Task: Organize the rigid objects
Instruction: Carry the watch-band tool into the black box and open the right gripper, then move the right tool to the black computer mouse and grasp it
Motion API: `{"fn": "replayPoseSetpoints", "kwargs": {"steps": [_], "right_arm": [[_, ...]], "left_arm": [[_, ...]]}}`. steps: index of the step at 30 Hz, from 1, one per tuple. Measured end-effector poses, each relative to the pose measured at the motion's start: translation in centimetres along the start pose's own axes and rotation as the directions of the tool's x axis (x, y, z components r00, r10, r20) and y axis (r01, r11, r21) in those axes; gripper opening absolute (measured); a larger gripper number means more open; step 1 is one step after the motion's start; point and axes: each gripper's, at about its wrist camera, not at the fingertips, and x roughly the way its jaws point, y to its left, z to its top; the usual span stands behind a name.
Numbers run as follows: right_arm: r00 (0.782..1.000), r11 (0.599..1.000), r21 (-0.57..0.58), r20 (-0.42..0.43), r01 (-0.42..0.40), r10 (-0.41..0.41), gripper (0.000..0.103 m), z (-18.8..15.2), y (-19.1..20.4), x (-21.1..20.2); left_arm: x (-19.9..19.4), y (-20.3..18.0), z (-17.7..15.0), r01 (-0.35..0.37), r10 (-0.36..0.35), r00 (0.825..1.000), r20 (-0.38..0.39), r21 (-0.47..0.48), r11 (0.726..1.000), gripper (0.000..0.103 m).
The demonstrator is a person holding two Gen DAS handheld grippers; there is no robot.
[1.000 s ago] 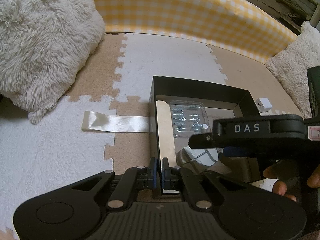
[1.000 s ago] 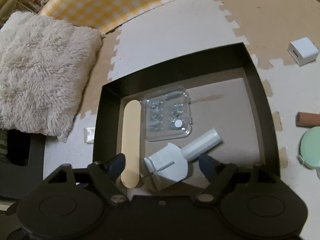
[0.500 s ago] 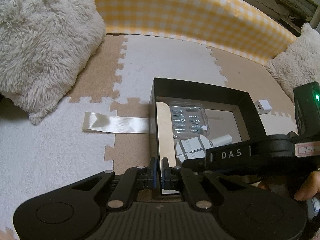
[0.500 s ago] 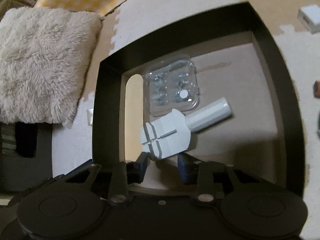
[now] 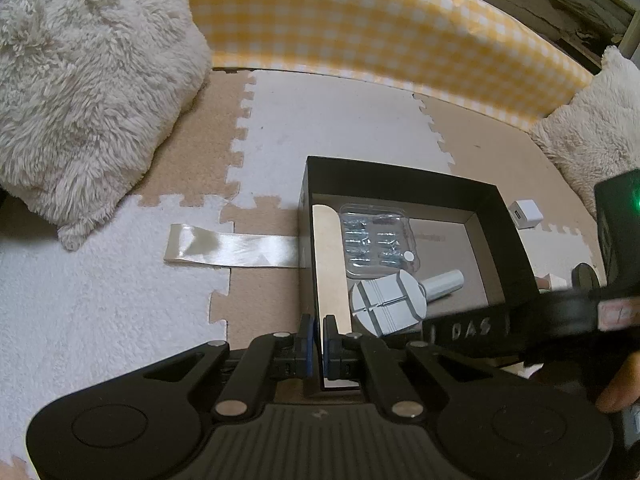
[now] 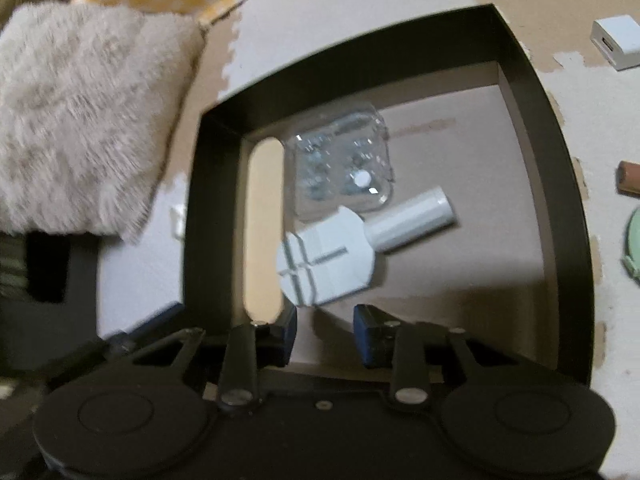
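Observation:
A black open box (image 5: 508,216) (image 6: 560,184) sits on the foam mat. Inside lie a white paddle-shaped tool with a round handle (image 5: 388,306) (image 6: 328,260), a clear plastic case of small metal parts (image 5: 378,240) (image 6: 342,164) and a flat beige stick (image 5: 328,264) (image 6: 262,224). My left gripper (image 5: 319,344) is shut on the box's near-left wall. My right gripper (image 6: 325,334) is open and empty, just behind the white tool's flat end, over the box's near edge.
A fluffy cream cushion (image 5: 80,80) lies left, another (image 5: 592,128) far right. A yellow checked bolster (image 5: 360,28) runs along the back. A shiny ribbon (image 5: 232,246) lies left of the box. A white cube (image 6: 618,40), a brown cylinder (image 6: 630,176) and a green case (image 6: 634,240) lie right of it.
My right gripper closed partway, drew back from the white tool and stands open behind it. The tool lies flat in the box. My left gripper kept its hold on the box wall.

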Motion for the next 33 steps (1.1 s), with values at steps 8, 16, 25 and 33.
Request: {"fn": "replayPoseSetpoints", "kwargs": {"steps": [8, 16, 25, 33], "right_arm": [[0.999, 0.998, 0.055, 0.034, -0.029, 0.027, 0.008, 0.0, -0.6, 0.8], [0.998, 0.997, 0.051, 0.029, -0.063, 0.061, 0.008, 0.0, -0.3, 0.1], [0.981, 0.994, -0.105, 0.183, -0.041, 0.06, 0.045, -0.4, 0.8, -6.2], [0.945, 0.987, -0.16, 0.318, -0.025, 0.075, 0.076, -0.7, -0.1, -11.0]], "left_arm": [[0.0, 0.0, 0.0, -0.001, 0.001, 1.0, -0.001, 0.002, 1.0, 0.004], [0.0, -0.1, 0.0, 0.0, 0.0, 1.0, -0.001, 0.0, 1.0, 0.004], [0.0, 0.0, 0.1, -0.001, 0.001, 1.0, -0.001, 0.001, 1.0, 0.004], [0.0, 0.0, 0.0, -0.001, 0.001, 1.0, 0.0, 0.001, 1.0, 0.004]]}}
